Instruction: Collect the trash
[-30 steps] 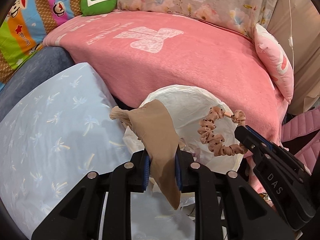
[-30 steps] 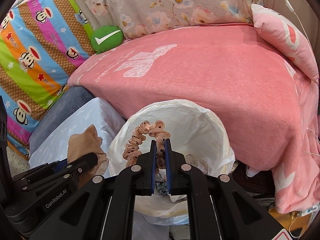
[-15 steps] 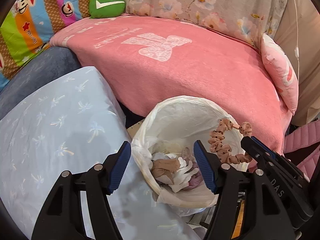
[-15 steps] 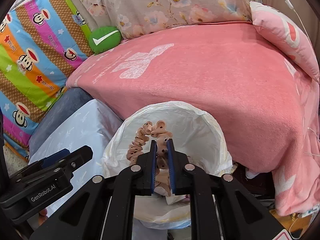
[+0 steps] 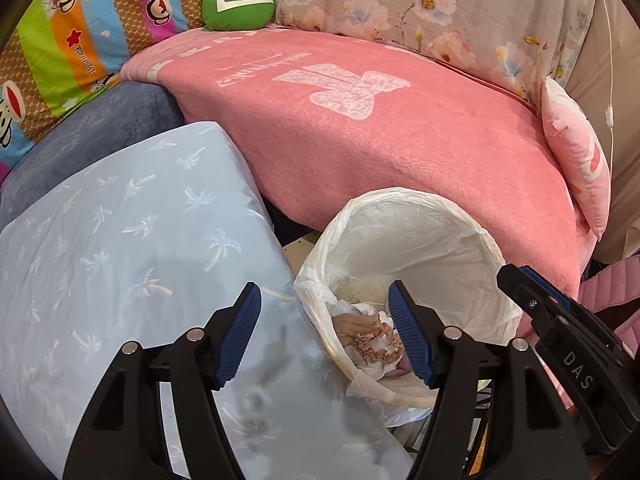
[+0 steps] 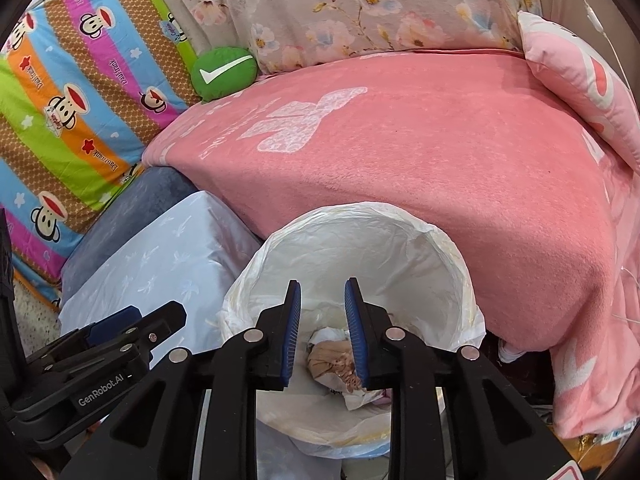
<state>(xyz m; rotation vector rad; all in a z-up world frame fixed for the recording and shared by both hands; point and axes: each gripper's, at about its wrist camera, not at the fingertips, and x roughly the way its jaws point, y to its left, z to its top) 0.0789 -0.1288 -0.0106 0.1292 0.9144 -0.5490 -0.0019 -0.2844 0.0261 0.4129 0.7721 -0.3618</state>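
The right gripper (image 6: 322,322) is held over the bin (image 6: 448,264). Its jaws have just been opening, and nothing is held between them. The left gripper (image 5: 324,332) is spread wide over the bin's near-left rim, and nothing is gripped. Inside the bin, at the bottom, the tan stocking (image 6: 326,362) and the pink scrunchie (image 5: 376,346) are seen on white tissues (image 5: 370,364). Behind the bin, a pink blanket (image 6: 420,152) is spread.
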